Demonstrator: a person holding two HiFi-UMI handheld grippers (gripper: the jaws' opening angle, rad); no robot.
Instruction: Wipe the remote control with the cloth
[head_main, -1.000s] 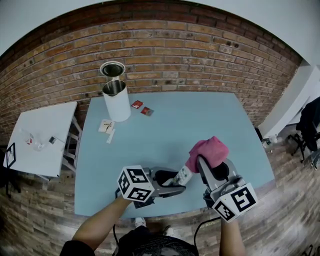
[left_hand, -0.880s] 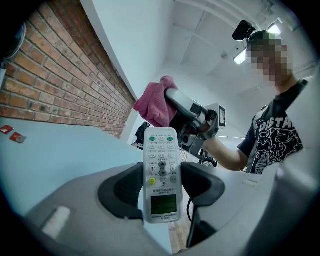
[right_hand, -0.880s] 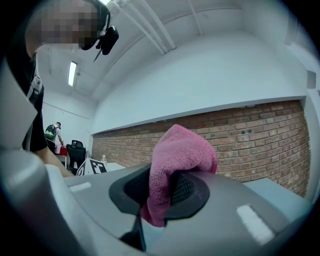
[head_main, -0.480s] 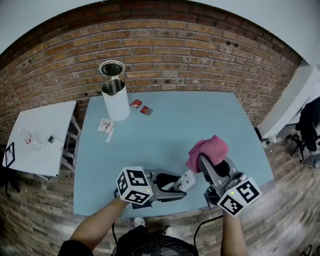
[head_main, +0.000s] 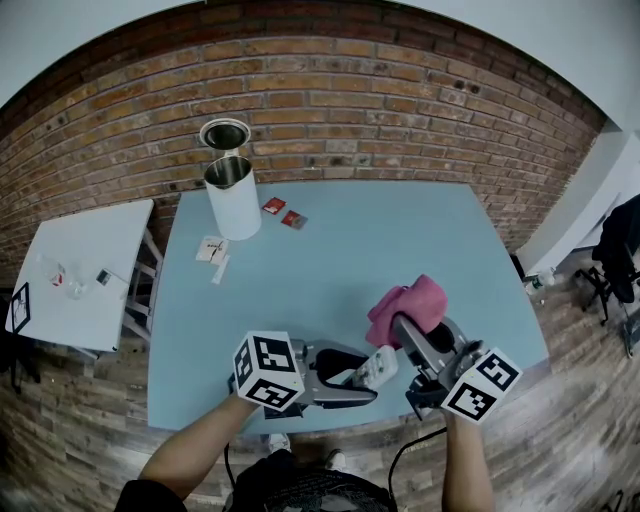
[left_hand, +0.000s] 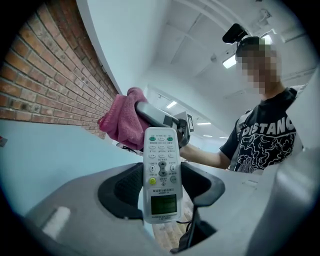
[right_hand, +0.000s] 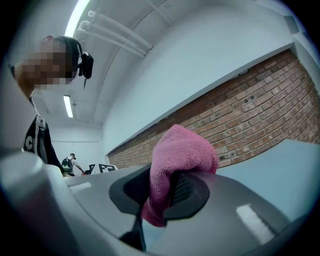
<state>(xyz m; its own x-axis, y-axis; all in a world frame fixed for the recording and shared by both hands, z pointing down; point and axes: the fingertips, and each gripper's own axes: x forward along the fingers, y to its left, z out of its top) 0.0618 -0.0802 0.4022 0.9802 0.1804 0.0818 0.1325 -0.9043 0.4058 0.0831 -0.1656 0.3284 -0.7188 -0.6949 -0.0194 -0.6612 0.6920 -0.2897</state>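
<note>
**Remote clamped in the left jaws, cloth bunched in the right**

The remote (left_hand: 161, 175) is a slim white plastic bar with its display at the near end and rows of buttons beyond. It looks light and rigid. Its smooth casing would probably slip if only pinched, and the buttons and screen would not take hard pressure well. The left gripper (head_main: 372, 378) has its jaws closed on the remote's two long edges around the lower button rows, so the button end sticks out free. That seems a sound hold: the face and tip are open to wiping, and the force goes into the stiff sides.

The remote is in the air over the near edge of the table (head_main: 330, 250), its tip pointing toward the cloth (right_hand: 175, 160). The cloth is pink, soft and thick, and should mould round the casing. The right gripper (head_main: 410, 330) has its jaws shut on a fold of it. A plump wad bulges above the jaws and a tail hangs below. The wad sits just beside the remote's tip; I cannot tell if they touch.

The table is pale blue, flat and matt. A white cylinder (head_main: 232, 200) and a few small packets (head_main: 283, 215) lie far off toward the brick wall (head_main: 330, 110). A small white side table (head_main: 85, 270) stands to the left on a wood floor.
</note>
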